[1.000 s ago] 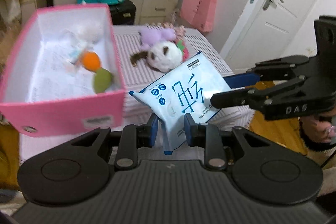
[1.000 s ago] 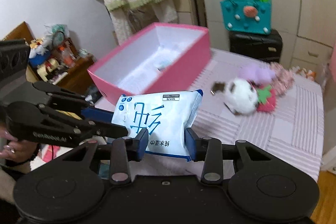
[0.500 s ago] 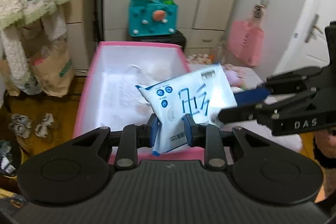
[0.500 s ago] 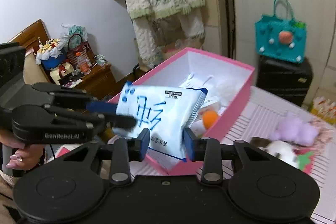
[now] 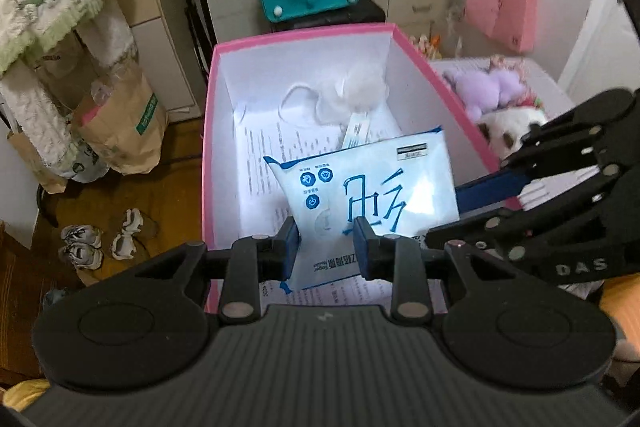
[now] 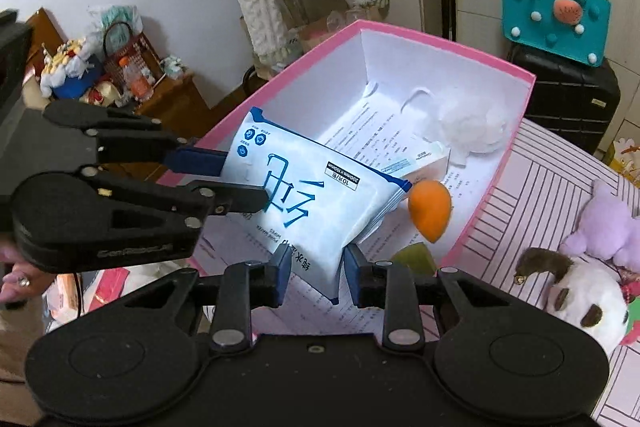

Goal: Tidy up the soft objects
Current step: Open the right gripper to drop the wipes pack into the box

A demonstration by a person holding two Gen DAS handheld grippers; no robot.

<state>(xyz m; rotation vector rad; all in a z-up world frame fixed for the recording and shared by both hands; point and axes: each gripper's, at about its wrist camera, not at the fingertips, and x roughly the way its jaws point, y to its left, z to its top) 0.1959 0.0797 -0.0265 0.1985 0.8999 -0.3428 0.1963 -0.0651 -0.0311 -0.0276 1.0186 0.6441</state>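
I have the wet-wipe pack (image 5: 372,195) hanging over the open pink box (image 5: 304,35), carried by both tools at once. It sits tilted above the near half of the box, clear of the printed paper lining (image 5: 260,155) on the box floor as far as I can judge, and nearer to me than the white fluffy item (image 6: 472,123) at the far end of the box.

The step in hand, as I read it, is the drop into the box. To do it well I want the pack low and well inside the walls before I let go, and I want both tools to loosen together: if one lets go first, the soft pack will swing on the other and may flop onto the rim. The orange egg-shaped sponge (image 6: 430,207) lies just beside the pack's far corner in the right wrist view, with a green piece (image 6: 414,257) near it against the box's right wall, so I would aim for the bare paper towards the box's left wall.

My left gripper (image 5: 326,247) is closed down onto the pack's lower edge, fingers pinching the film from either side. My right gripper (image 6: 314,271) is likewise clamped on the pack's opposite short edge, reaching in across the box's right wall, so the two tools meet roughly at right angles above the box. Outside the box, beyond its right wall, the white plush (image 6: 580,291) and purple plush (image 6: 608,223) lie on the striped cover (image 6: 540,187).
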